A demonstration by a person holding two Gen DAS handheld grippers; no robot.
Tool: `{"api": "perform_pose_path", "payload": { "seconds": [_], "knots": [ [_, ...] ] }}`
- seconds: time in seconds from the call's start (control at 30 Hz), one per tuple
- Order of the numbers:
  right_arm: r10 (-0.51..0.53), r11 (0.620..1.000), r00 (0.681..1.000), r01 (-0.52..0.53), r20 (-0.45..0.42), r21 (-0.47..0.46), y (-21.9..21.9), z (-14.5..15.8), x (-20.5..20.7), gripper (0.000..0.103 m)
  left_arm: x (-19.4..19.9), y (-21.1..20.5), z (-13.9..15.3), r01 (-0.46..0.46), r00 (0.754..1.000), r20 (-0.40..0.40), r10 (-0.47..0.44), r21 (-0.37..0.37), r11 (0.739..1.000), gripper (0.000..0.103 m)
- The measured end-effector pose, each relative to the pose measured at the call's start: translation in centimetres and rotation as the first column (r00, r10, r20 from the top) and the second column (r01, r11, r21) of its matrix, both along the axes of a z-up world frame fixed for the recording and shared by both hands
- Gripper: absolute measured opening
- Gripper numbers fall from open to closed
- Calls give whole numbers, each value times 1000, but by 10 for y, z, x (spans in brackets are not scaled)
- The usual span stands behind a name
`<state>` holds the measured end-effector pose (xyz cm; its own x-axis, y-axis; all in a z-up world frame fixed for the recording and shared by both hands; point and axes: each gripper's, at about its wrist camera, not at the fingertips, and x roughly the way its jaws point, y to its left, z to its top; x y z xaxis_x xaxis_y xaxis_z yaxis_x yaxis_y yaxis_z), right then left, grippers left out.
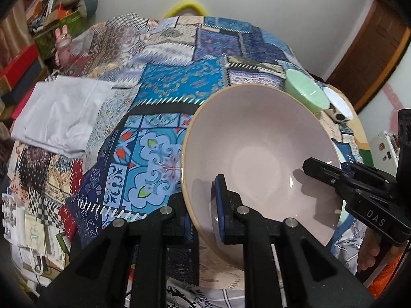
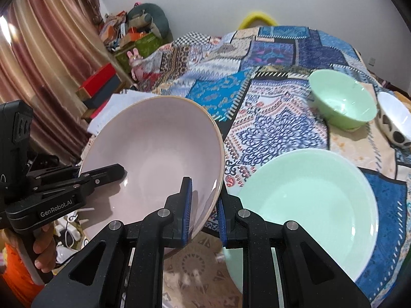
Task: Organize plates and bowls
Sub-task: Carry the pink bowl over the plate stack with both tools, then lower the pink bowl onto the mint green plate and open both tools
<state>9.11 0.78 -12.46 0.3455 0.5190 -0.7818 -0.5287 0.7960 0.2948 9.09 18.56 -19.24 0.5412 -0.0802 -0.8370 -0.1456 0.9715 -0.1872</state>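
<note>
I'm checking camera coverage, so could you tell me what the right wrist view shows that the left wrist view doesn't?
Only the right wrist view shows the large green plate and the curtain. Only the left wrist view shows the papers at the table's near-left edge. Both show the pink bowl, held tilted with both hand-held grippers shut on its rim, the small green bowl, and the spotted bowl.

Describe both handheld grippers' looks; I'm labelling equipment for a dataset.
Both are matte black plastic with silver pivot screws and blue finger pads. The left gripper reads "GenRobot.AI"; the right gripper reads "DAS". An orange sleeve shows below the left one.
</note>
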Motion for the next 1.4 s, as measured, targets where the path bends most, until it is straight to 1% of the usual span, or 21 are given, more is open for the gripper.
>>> {"api": "perform_pose_path", "payload": {
  "seconds": [0.27,0.5,0.57,0.7,0.8,0.83,0.9,1.0,1.1,1.17,1.3,1.4],
  "knots": [
    [23,999,998,-25,-53,-43,20,-25,11,16,11,17,-32,-28,998,-53,27,-24,999,16],
    [19,998,995,-24,-98,-53,27,-43,15,16,19,26,-53,-45,995,-89,42,-30,999,16],
    [20,998,994,-27,-103,-61,28,-47,15,16,19,27,-58,-44,995,-93,42,-25,999,16],
    [38,995,996,-45,-76,-91,33,-47,13,16,18,25,-59,-36,996,-76,36,5,999,16],
    [47,993,996,-55,-75,-109,34,-47,15,17,19,25,-60,-38,996,-85,38,2,999,17],
    [52,992,996,-60,-79,-110,34,-47,14,18,19,25,-59,-38,995,-89,38,3,999,17],
    [54,992,996,-62,-77,-113,34,-46,15,19,18,25,-55,-44,995,-89,46,24,999,16],
    [50,991,997,-56,-56,-118,29,-39,14,19,13,22,-43,-44,997,-62,48,68,997,17],
    [45,994,998,-49,-49,-97,21,-29,13,19,7,23,-29,-51,998,-41,54,73,996,21],
    [36,996,999,-38,-28,-82,13,-19,10,20,4,22,-20,-56,998,-25,58,81,995,23],
    [21,998,1000,-20,20,-67,-3,1,8,24,-1,13,2,-63,998,21,61,97,993,38],
    [-1,999,999,4,54,-48,-20,16,8,30,-2,1,19,-56,997,57,50,115,992,45]
  ]
}}
